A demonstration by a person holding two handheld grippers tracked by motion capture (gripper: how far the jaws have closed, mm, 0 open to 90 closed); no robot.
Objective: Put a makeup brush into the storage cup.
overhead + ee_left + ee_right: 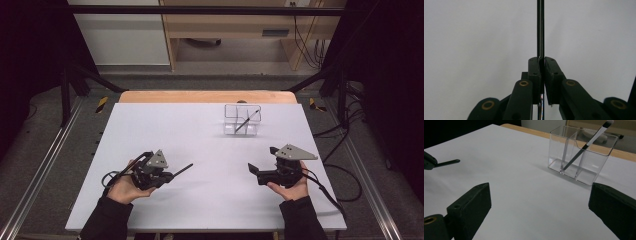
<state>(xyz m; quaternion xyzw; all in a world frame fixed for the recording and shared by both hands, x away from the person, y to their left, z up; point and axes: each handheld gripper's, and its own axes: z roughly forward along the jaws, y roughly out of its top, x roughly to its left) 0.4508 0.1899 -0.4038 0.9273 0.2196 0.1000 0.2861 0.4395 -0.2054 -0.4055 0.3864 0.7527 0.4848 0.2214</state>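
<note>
My left gripper (170,176) hovers over the front left of the white table top (200,210), shut on a thin black pen (183,169) that sticks out to the right. In the left gripper view the pads (534,70) pinch the pen (540,27), which runs straight ahead. My right gripper (262,160) is at the front right, open, with nothing between its jaws. A clear divided holder (242,131) stands at the back right with a second pen (247,120) leaning in it. The right gripper view shows the holder (586,173), its pen (584,147), and the held pen's tip (449,163).
The white top lies on a wooden table whose far edge (207,96) shows behind the holder. Dark frame posts (67,90) and cables (345,130) flank the table. A wooden desk (230,30) stands beyond on the floor.
</note>
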